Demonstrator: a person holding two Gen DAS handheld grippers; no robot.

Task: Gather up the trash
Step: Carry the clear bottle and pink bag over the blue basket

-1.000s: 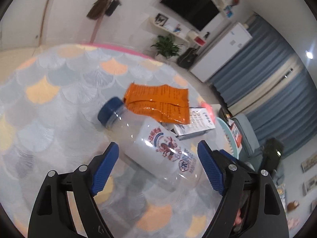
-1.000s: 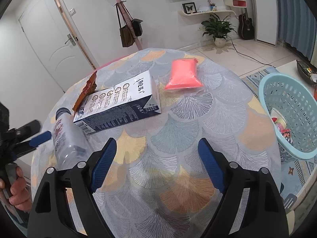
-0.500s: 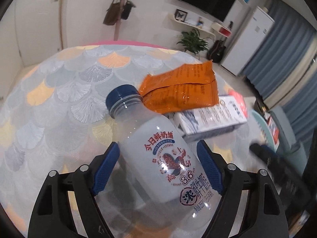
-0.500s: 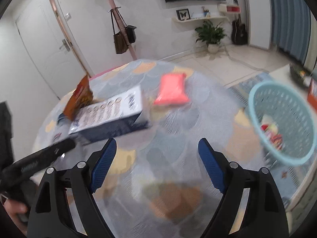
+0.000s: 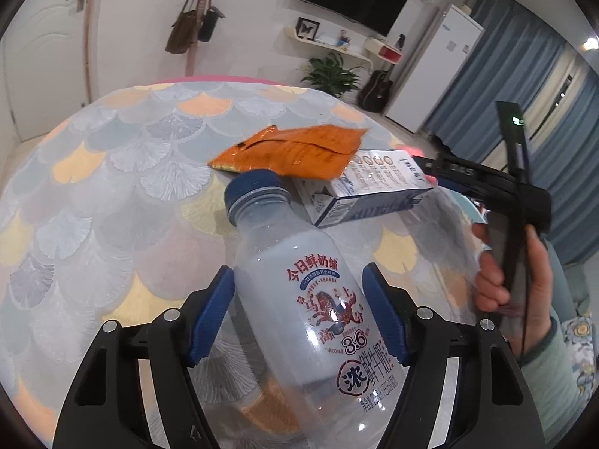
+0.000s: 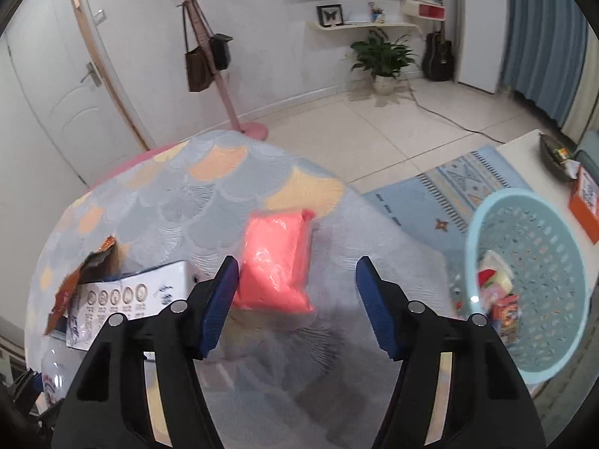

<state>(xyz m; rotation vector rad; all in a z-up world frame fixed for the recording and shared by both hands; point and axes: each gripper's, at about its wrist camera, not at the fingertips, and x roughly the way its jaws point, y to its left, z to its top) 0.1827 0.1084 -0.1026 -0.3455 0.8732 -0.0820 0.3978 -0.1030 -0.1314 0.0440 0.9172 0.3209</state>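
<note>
A clear milk bottle (image 5: 318, 299) with a blue cap lies between the blue pads of my left gripper (image 5: 299, 310), which touch both its sides. An orange snack bag (image 5: 292, 151) leans on a white and blue carton (image 5: 374, 187) just beyond the bottle. My right gripper (image 6: 295, 299) is open and empty above the table, with a pink packet (image 6: 277, 265) just ahead of its left pad. The carton (image 6: 123, 299) and orange bag (image 6: 75, 280) show at left in the right wrist view. The right gripper also shows in the left wrist view (image 5: 486, 183).
A light blue laundry basket (image 6: 561, 336) holding some trash stands on the floor right of the round table (image 6: 209, 187). A coat stand (image 6: 224, 75), a door, a plant and a low white table lie beyond.
My left gripper closed in around the bottle until its pads met the sides. My right gripper moved forward and right over the table, toward the pink packet.
</note>
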